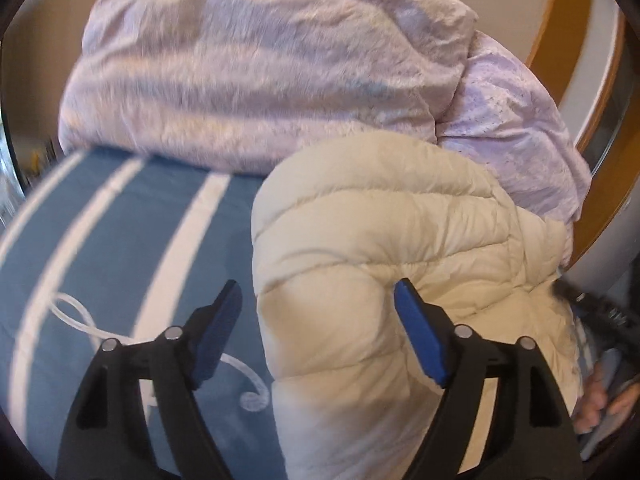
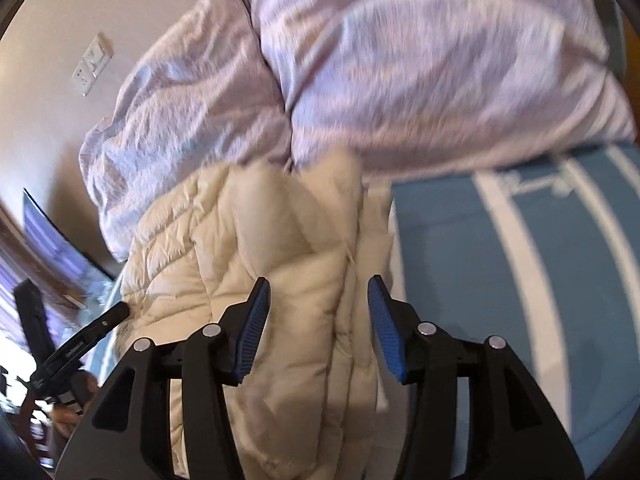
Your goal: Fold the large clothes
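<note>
A: Left wrist view first; what carries everything?
B: Bed with a blue bedspread (image 1: 120, 216) striped white; along its far edge a bulky lilac duvet (image 1: 248, 80) is heaped; a cream puffer jacket (image 1: 380, 248) lies bunched just in front of it, touching it, toward the bed's right edge.
A: And the left gripper (image 1: 318, 332)?
B: Spread wide; jacket lies between the jaws, but whether the right pad touches it I cannot tell; left pad is over bare bedspread.
A: Right wrist view?
B: Same jacket (image 2: 288, 248) near the bed's left edge; right gripper (image 2: 319, 328) parted, pads clear of the fabric below.
</note>
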